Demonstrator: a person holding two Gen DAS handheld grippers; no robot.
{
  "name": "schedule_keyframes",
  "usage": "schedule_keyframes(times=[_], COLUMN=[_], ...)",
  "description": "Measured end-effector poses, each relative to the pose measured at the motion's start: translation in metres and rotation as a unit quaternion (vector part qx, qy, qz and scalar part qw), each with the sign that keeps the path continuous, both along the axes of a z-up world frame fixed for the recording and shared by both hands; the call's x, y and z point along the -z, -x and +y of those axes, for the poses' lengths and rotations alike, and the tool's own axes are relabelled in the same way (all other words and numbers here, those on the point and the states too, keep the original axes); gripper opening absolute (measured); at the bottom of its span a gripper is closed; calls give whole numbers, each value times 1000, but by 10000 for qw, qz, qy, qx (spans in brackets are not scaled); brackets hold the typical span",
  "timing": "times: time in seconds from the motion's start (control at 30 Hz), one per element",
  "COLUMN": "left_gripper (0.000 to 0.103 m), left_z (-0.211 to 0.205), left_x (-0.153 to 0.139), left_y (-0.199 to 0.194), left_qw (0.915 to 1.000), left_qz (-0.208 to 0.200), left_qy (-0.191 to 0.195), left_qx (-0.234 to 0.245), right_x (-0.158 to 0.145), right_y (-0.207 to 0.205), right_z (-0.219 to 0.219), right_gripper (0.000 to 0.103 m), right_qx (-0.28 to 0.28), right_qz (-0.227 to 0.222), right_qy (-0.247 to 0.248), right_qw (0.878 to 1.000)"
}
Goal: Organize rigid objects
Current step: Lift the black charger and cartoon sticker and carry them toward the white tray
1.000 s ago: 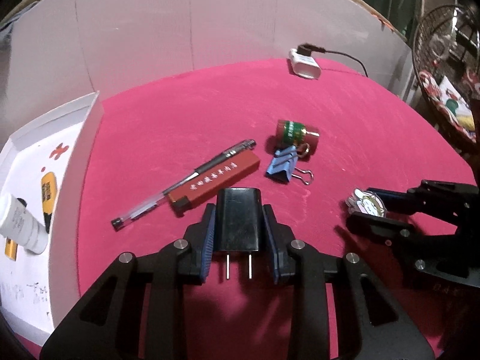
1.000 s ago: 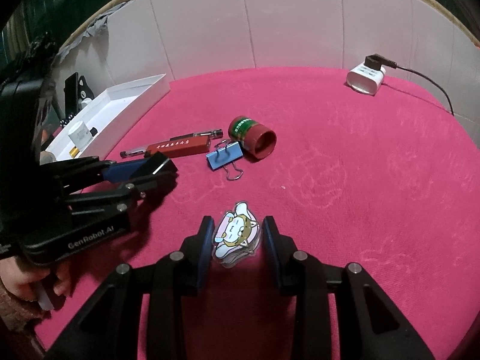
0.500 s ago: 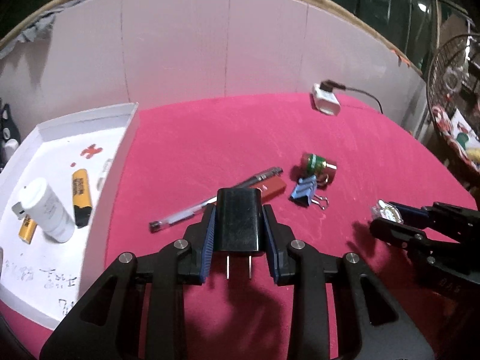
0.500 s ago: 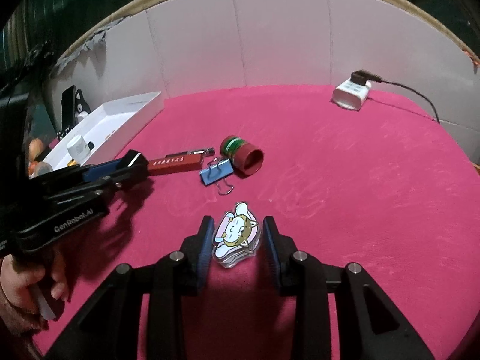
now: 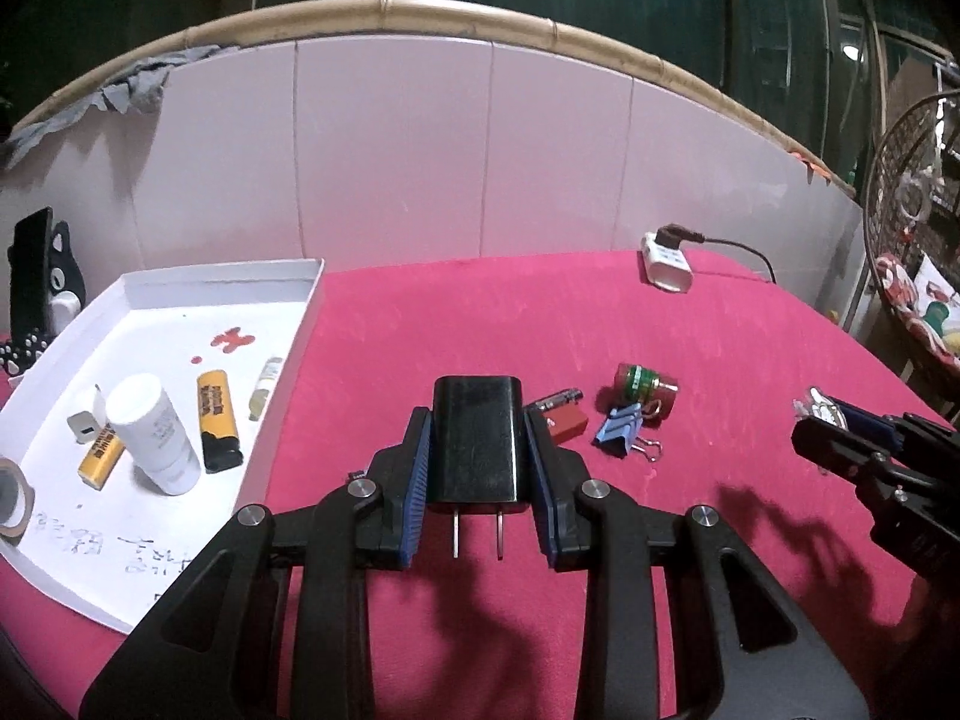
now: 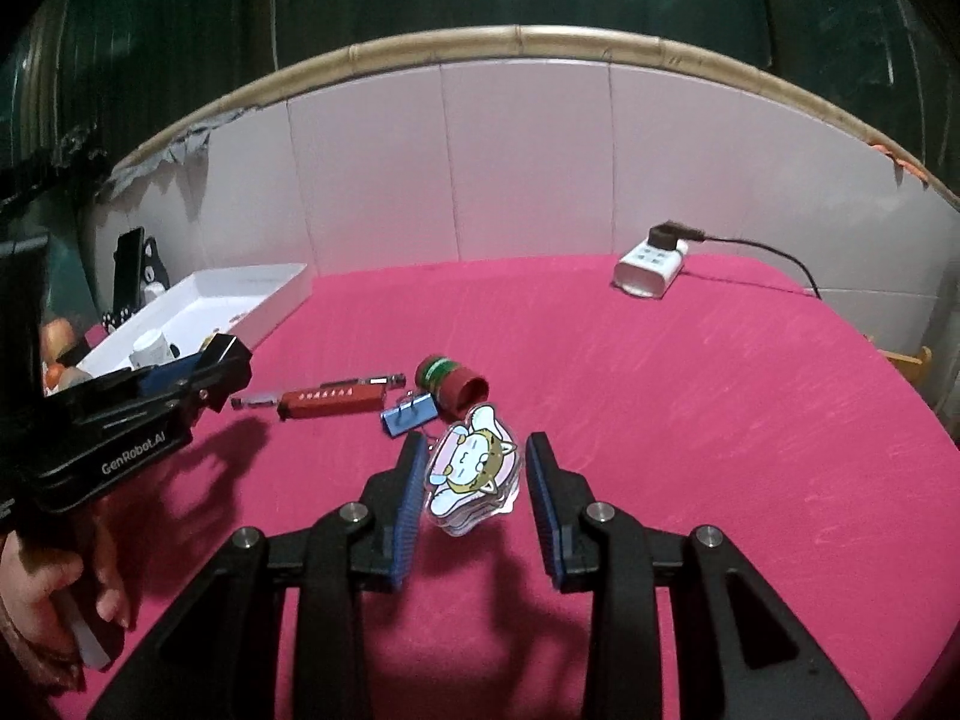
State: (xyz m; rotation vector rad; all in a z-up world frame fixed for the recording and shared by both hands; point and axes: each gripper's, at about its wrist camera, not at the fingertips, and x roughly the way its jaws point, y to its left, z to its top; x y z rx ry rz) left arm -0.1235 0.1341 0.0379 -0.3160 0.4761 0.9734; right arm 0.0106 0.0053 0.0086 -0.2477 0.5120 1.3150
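My left gripper (image 5: 477,450) is shut on a black charger plug (image 5: 477,438), prongs pointing back at the camera, held above the pink cloth. It also shows at the left of the right wrist view, where the left gripper (image 6: 222,366) hangs near the white tray (image 6: 240,294). My right gripper (image 6: 474,450) is shut on a cartoon cat charm (image 6: 474,471), tilted and lifted off the cloth. On the cloth lie a red box (image 6: 333,402), a pen (image 5: 555,401), a blue binder clip (image 6: 408,414) and a green-and-red cylinder (image 6: 450,384).
The white tray (image 5: 312,300) at the left holds a white bottle (image 5: 153,432), yellow lighters (image 5: 216,420), a small vial (image 5: 264,387) and a tape roll (image 5: 12,492). A white power strip (image 5: 666,258) with a cable sits at the back. A tiled wall rims the table.
Both grippers have risen and tipped upward with their objects still held. The tray has come further into the left wrist view, and the loose items look farther away.
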Motion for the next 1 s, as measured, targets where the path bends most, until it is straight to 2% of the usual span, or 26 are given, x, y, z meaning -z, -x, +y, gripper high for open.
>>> schedule_keyframes(times=[0.23, 0.57, 0.87, 1.0], left_gripper=[29, 29, 29, 29], left_z=[-8, -20, -21, -15], left_x=[-6, -12, -12, -13], left_y=[8, 14, 15, 18], left_qw=[9994, 9972, 9970, 9983], left_qz=[-171, -284, -308, -276], left_qy=[-271, -652, -669, -453], left_qx=[-153, -211, -222, -240], right_x=[-6, -13, -15, -15], right_y=[3, 21, 22, 24], right_z=[-12, -22, -23, -22], right_gripper=[33, 33, 33, 33], right_qx=[180, 280, 300, 241], right_qz=[-197, -867, -949, -916], right_qy=[-357, -788, -858, -831], right_qw=[9990, 9927, 9913, 9920])
